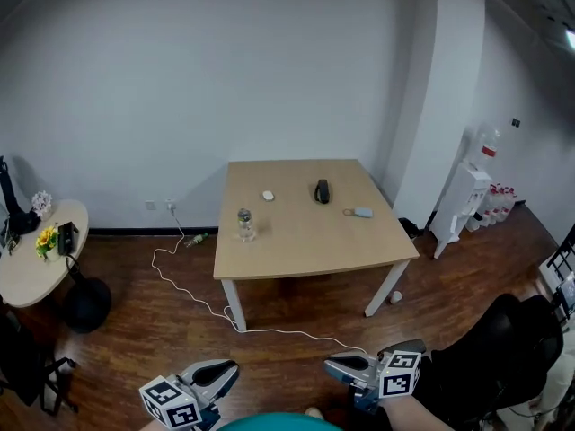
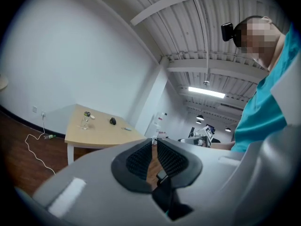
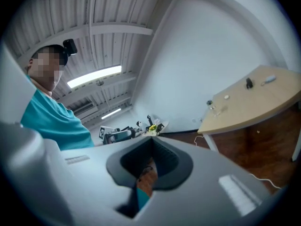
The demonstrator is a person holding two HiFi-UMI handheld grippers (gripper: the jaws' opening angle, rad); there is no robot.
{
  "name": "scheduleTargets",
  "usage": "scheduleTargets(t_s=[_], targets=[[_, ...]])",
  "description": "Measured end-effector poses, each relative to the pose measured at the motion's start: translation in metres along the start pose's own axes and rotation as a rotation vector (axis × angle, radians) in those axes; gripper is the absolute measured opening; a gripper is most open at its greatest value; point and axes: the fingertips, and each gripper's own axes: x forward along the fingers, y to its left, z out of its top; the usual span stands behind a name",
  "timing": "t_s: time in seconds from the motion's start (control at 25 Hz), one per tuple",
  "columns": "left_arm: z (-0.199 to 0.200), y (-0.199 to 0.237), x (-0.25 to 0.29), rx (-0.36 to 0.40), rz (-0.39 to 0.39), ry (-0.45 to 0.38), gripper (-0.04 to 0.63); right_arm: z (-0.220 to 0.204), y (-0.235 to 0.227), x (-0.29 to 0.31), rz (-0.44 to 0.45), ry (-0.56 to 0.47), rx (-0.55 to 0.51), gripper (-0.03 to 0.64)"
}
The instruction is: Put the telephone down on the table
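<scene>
nearest, low in the head view, the left gripper (image 1: 229, 370) and right gripper (image 1: 334, 363) hang over the wooden floor (image 1: 135, 330), each with its jaws drawn together to a thin slit and nothing between them. a white cable (image 1: 193, 287) snakes over the floor toward the table (image 1: 305, 250), well ahead. on the table's far half sits the dark telephone (image 1: 322, 190), its long axis running away from the person; which end leads is too small to tell. a glass jar (image 1: 244, 224) stands nearer, to its left.

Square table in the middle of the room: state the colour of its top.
Light beige wooden tabletop; shows best in the head view.
</scene>
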Motion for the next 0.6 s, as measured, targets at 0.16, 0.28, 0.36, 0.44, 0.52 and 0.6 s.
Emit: scheduleTargets(t_s=[0.16, 0.28, 0.36, 0.44, 0.52, 0.6], targets=[[-0.004, -0.021, -0.001, 0.017, -0.014, -0.018, 0.041, 0.0, 0.015, -0.022, -0.025, -0.031, -0.012, 0.002], [-0.004, -0.044, 0.014, 0.057, -0.016, -0.034, 0.041, 0.004, 0.011, -0.049, -0.029, -0.053, -0.019, 0.0], [-0.006, -0.063, 0.024, 0.051, -0.004, -0.047, 0.041, 0.004, 0.008, -0.07, -0.043, -0.056, -0.024, 0.0], [-0.015, -0.082, 0.033, 0.033, -0.005, -0.053, 0.041, 0.002, 0.007, -0.091, -0.061, -0.043, -0.054, 0.0], [-0.027, -0.098, 0.044, 0.014, -0.006, -0.044, 0.041, -0.003, 0.005, -0.111, -0.075, -0.028, -0.09, 0.0], [-0.037, -0.109, 0.053, -0.015, 0.007, -0.038, 0.041, -0.011, 0.003, -0.128, -0.074, -0.022, -0.09, 0.0]])
